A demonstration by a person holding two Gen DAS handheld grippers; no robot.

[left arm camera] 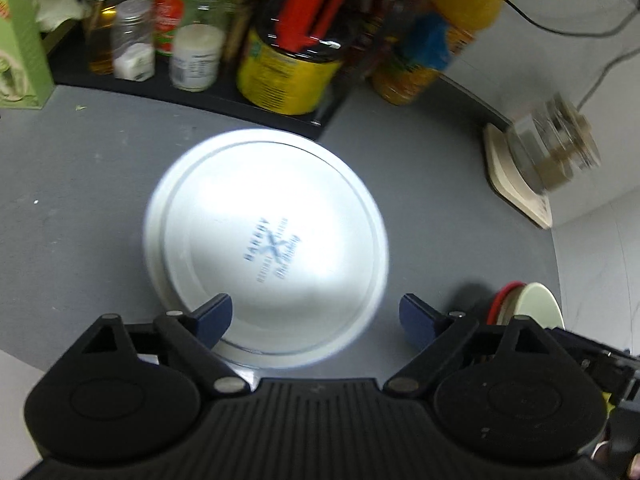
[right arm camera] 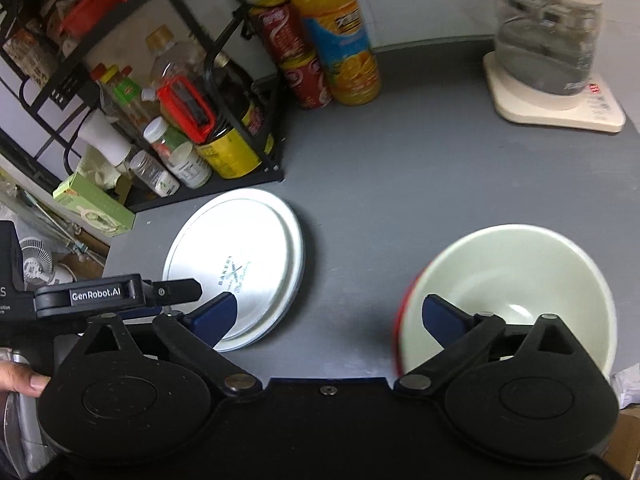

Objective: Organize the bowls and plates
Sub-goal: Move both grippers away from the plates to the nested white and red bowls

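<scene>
Both my grippers, left [left arm camera: 316, 318] and right [right arm camera: 330, 316], hang wide open and empty, plates [right arm camera: 236, 268] stacked mid-counter [right arm camera: 400, 184], bowl [right arm camera: 516, 284] right; I judge a shallow rim pinch could slide the stack.

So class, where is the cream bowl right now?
In the right wrist view the cream bowl sits on the grey counter at lower right, right of the white plates, its rim under the right gripper.

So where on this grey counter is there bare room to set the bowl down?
The widest bare patch of grey counter lies between the stacked white plates, the cream bowl with red outside and the cream appliance base. It is crowded at the black rack of bottles and the orange juice bottle.
</scene>
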